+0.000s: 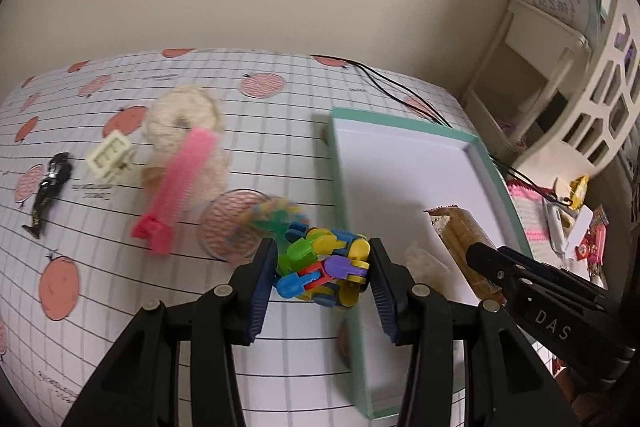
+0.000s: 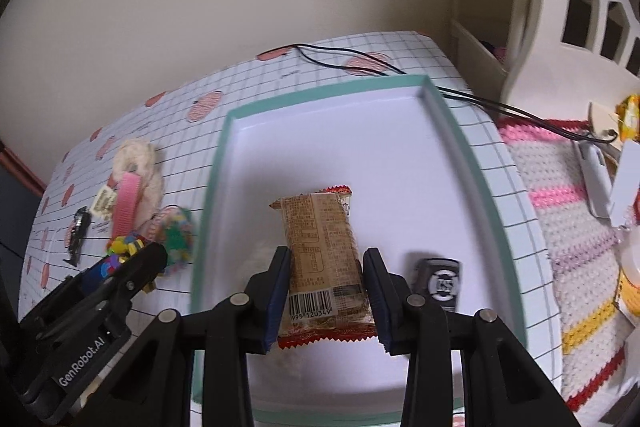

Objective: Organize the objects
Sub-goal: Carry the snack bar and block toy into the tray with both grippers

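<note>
A: Left gripper [image 1: 324,267] is clamped on the cluster of colourful plastic links [image 1: 322,269], low centre of the left wrist view, just over the teal rim of the white tray [image 1: 400,163].

B: And the right?

A: Right gripper [image 2: 326,287] pinches the brown snack packet [image 2: 322,255] by its long sides, barcode end toward me, hanging above the tray's middle. I'd say both loads go in the tray.

B: How do I do it well?

A: Clear the rim with the links first, lower close to the floor, then let go so nothing bounces. I'd put the packet flat, upper middle of the tray, away from the black key fob [image 2: 438,283] at lower right of the right wrist view.

B: Anything in the way?

A: The two grippers are near each other, so I'd stagger the drops. Left of the tray on the checked cloth: pink hair clip [image 1: 180,183] lying across the cream scrunchie [image 1: 180,115], a small cream block [image 1: 110,155], a black clip [image 1: 48,195]. Black cable [image 2: 480,99] runs past the tray's upper right corner.
</note>
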`<state>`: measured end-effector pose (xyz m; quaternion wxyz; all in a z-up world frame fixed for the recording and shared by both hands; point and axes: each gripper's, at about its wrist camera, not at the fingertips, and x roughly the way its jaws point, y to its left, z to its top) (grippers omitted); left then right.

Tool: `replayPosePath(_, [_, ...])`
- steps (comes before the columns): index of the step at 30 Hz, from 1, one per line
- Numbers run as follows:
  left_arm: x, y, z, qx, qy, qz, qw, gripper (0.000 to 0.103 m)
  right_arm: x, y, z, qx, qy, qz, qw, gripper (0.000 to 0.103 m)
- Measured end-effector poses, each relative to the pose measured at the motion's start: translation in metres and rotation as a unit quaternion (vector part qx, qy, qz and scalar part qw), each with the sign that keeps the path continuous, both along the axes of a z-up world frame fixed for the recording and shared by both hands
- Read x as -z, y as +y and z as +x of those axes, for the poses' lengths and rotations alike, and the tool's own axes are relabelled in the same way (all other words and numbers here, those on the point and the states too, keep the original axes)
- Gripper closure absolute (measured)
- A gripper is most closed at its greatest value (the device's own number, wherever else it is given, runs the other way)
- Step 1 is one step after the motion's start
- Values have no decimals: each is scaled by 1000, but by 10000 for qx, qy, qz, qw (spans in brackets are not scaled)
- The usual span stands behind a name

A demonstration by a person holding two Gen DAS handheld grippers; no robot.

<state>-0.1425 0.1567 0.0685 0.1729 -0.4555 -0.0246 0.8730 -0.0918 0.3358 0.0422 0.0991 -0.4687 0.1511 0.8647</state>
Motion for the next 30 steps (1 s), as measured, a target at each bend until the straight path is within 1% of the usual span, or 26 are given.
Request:
replayPosePath(3, [3,11,-1,109,-9,-21,9999,56,3,11,1,95,-20,-60,9999,63])
replayPosePath(8, [5,28,-3,273,-52,59,9996,56,9,21,2,205,-83,-173,9996,63])
replayPosePath(12, [9,37,-7,335,-92,64,9994,56,14,22,-1,215,-135,-236,9994,63])
replayPosePath(17, [21,48,-16,360,-253,8,9990,56,19,19,-4,194,-207,-257,9993,63])
replayPosePath(20, [24,51,-20,333,-260,-42,9991,56,20,18,-5,179,-220,-259,9993,63])
replayPosePath(25, [24,49,-20,281,-287,80,9992,56,21,17,-4,193,-224,-269,9992,63])
replayPosePath(30, [23,48,-21,276,-302,107,9991,56,21,17,-2,225,-226,-299,9990,63])
